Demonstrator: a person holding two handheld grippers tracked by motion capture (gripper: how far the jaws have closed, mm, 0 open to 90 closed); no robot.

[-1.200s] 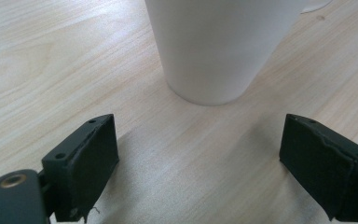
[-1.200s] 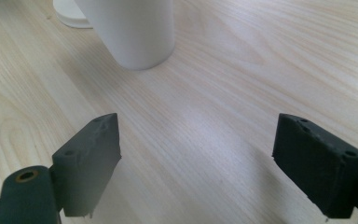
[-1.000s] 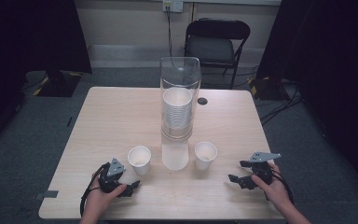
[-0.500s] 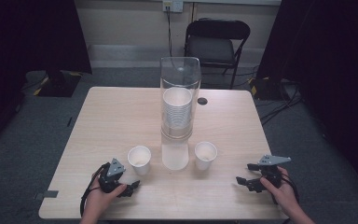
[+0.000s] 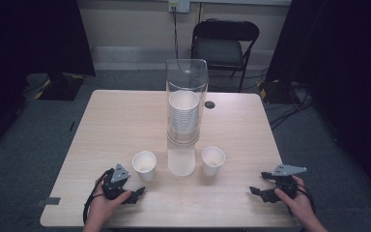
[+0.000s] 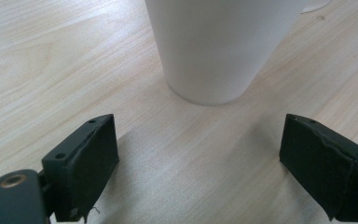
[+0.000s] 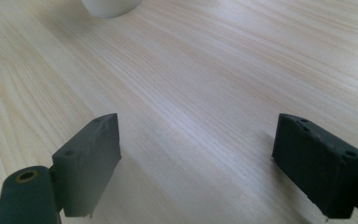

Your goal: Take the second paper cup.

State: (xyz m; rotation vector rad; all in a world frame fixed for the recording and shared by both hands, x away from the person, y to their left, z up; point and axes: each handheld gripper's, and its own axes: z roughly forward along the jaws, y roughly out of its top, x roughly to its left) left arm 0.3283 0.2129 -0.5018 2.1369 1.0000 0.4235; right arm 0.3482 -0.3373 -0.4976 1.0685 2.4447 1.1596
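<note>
Dim grey carpet, a folding chair [image 5: 225,44] and black curtains ring a pale wood counter [image 5: 116,121], bare apart from the cup gear at its middle. Seen from above, the left gripper [image 5: 134,195] rests near the front edge with its jaws spread wide and nothing between them. The left paper cup [image 5: 144,165] stands upright just beyond it at about one o'clock, close but not touching (its own camera puts the cup's base [image 6: 214,51] dead ahead at twelve). The right gripper [image 5: 257,191], equally wide and empty, sits well apart from the right paper cup [image 5: 213,160], which lies at about ten o'clock. Between the cups rises the clear dispenser tube [image 5: 185,111] holding stacked cups. Likely the left hand is nearer its cup.
</note>
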